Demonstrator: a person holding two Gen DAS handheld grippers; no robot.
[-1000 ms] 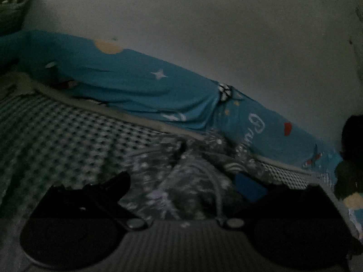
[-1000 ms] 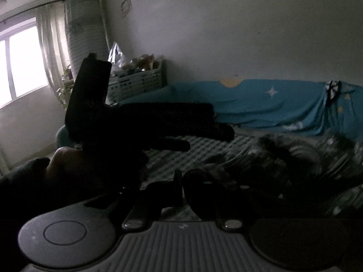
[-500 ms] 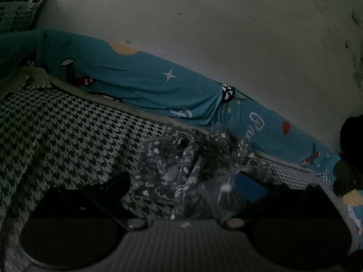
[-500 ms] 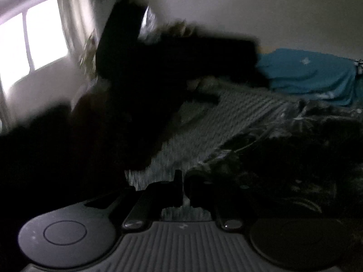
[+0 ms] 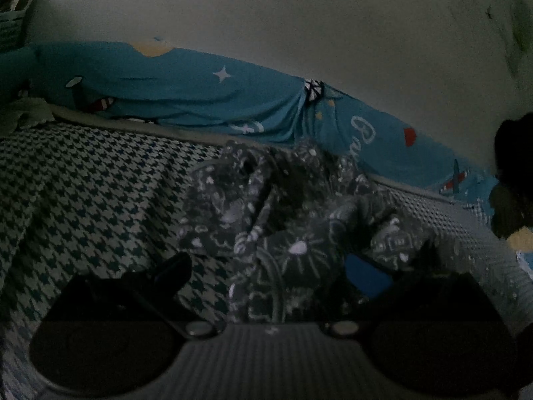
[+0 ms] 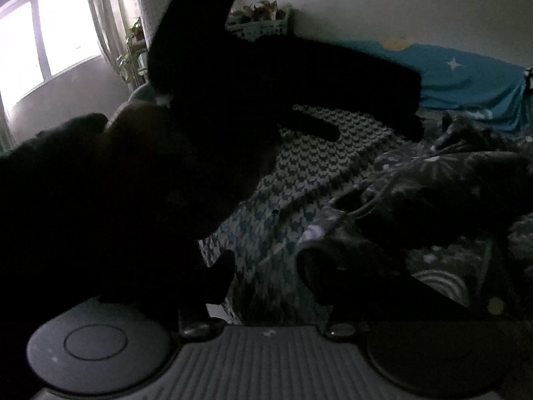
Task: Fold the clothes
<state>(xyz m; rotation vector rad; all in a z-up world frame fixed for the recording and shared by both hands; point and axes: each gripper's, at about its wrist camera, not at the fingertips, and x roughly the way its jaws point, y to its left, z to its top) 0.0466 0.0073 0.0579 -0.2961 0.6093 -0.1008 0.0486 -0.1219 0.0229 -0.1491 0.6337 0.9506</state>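
A grey patterned garment [image 5: 286, 220] lies crumpled on the houndstooth bed cover [image 5: 93, 193]. My left gripper [image 5: 269, 266] is open wide just above it, and the cloth's near folds lie between its dark fingers without being pinched. In the right wrist view the same garment [image 6: 443, 180] spreads to the right. My right gripper [image 6: 268, 263] is open low over the bed cover [image 6: 313, 166], its right finger against the garment's near edge. The left gripper [image 6: 283, 83] and the hand [image 6: 133, 140] holding it fill that view's left side as dark shapes.
A blue printed sheet [image 5: 206, 90] runs along the white wall behind the bed. A slatted crate [image 6: 260, 25] of items stands at the far corner near a bright window [image 6: 43, 43] and plants. A dark object [image 5: 513, 173] sits at the right edge.
My right gripper, shut in both earlier frames, has opened. The left gripper stayed open and drew back a little, showing more of the garment.
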